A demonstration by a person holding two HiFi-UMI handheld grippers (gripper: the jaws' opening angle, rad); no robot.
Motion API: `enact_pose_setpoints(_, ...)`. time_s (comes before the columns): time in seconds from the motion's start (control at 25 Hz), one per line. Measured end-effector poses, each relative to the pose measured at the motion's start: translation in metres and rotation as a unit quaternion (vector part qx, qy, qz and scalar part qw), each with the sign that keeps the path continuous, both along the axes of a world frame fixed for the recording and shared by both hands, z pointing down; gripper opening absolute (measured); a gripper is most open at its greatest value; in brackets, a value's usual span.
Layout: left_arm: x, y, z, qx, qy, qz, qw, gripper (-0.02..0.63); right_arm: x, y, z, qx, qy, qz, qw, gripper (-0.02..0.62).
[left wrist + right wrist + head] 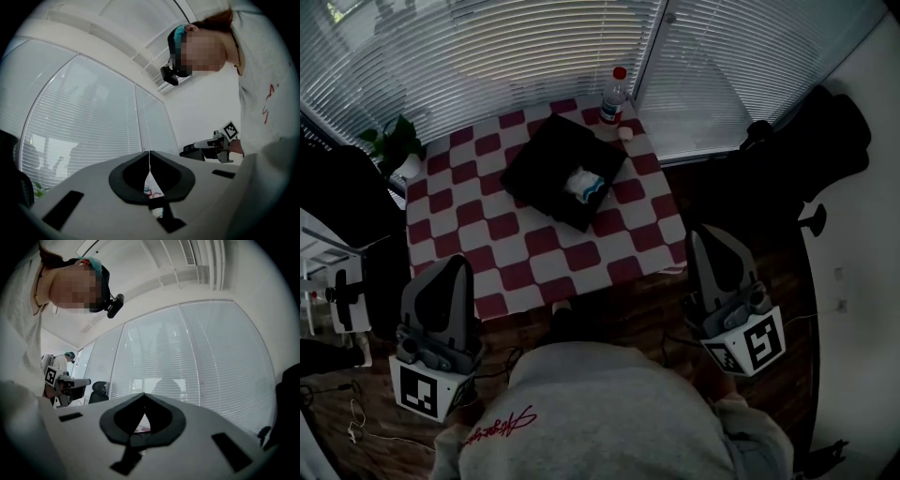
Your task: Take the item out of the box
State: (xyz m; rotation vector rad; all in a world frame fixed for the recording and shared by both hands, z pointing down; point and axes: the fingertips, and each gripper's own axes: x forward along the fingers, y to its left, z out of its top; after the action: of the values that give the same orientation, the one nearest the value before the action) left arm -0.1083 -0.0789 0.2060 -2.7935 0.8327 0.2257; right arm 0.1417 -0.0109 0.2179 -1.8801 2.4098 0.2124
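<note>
Both tongs are pressed together and empty. The left tongs (453,265) and right tongs (710,236) hang short of the bench (516,272), well back from the black box (546,155). The white-and-blue item (584,185) lies inside the box, ahead and between them, perhaps nearer the right. Only the head view shows the box whole; the gripper views look mostly at the blinds (84,131).

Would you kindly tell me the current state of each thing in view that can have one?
Black box: open, on the checked table, item inside.
Item: lying in the box, not gripped.
Bottle: upright, red cap on.
Left gripper: fingers shut, empty, short of the table.
Right gripper: fingers shut, empty, short of the table.
</note>
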Motion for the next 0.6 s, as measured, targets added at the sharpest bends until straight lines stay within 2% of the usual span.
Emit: enact_pose_setpoints(0.6, 0.0, -0.066, -0.002, 0.004, -0.005, 0.021, 0.9998, 0.017, -0.003, -0.059, -0.002, 0.006, -0.005, 0.017, 1.0, 0.01)
